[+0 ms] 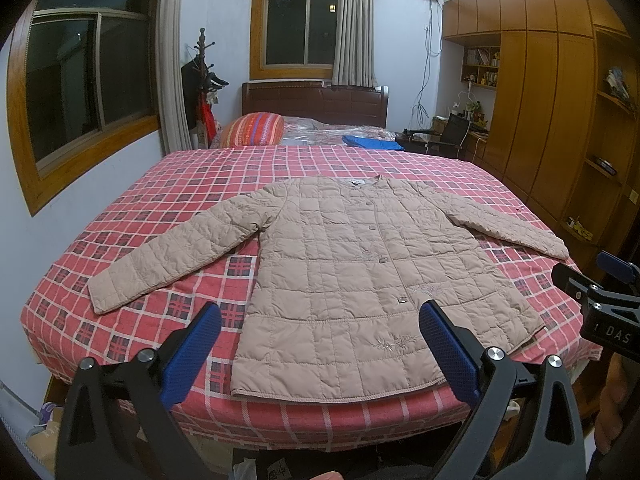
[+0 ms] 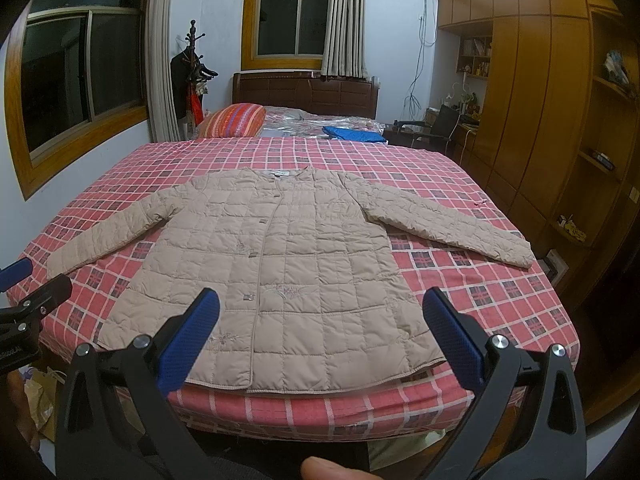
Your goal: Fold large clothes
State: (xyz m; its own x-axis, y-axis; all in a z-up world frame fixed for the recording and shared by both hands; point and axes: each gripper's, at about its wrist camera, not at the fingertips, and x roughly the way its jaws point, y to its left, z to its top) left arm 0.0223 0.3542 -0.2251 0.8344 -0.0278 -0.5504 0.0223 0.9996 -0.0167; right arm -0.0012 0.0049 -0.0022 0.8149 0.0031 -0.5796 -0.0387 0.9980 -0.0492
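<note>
Jacket (image 1: 352,264) is big, puffy and tan, and it lies flat on the bed (image 1: 200,168), front up, buttons done, both sleeves spread out wide. It looks soft and light, so it should bend easily, but the smooth cloth may slip. I would pinch a sleeve cuff, at 9 o'clock or 3 o'clock, where it is thin. The left gripper (image 1: 320,344) and right gripper (image 2: 320,332) hang near the hem at 6 o'clock, both wide open and holding nothing.

One jacket (image 1: 344,276), one pillow (image 1: 252,129), two windows (image 1: 300,30) (both dark).
</note>
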